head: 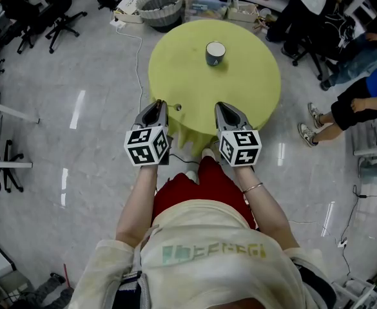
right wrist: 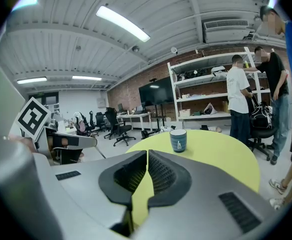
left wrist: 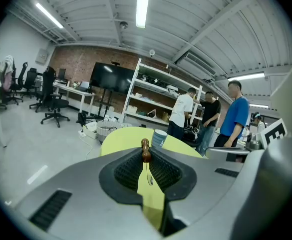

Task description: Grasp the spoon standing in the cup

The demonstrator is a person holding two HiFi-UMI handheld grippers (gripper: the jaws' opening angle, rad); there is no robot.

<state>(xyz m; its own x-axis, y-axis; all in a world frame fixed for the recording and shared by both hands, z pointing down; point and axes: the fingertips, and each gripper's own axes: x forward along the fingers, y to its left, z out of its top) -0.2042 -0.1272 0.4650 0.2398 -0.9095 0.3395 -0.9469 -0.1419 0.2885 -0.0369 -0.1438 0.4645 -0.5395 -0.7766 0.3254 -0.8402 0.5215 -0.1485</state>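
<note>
Left gripper (left wrist: 145,160) pinches a small wooden-handled spoon (left wrist: 145,150), held outside the blue cup (head: 215,53) and well short of it. Right gripper (right wrist: 146,156), jaws pressed together, hovers equally short of the cup.

In the left gripper view, the spoon (left wrist: 145,145) is mostly hidden between the pads of the left gripper (left wrist: 146,155). Only its brown tip and thin stem show. Both gripper views hide the inside of the cup (right wrist: 178,140). In the head view, the right edge cuts off the seated people (head: 362,98).
</note>
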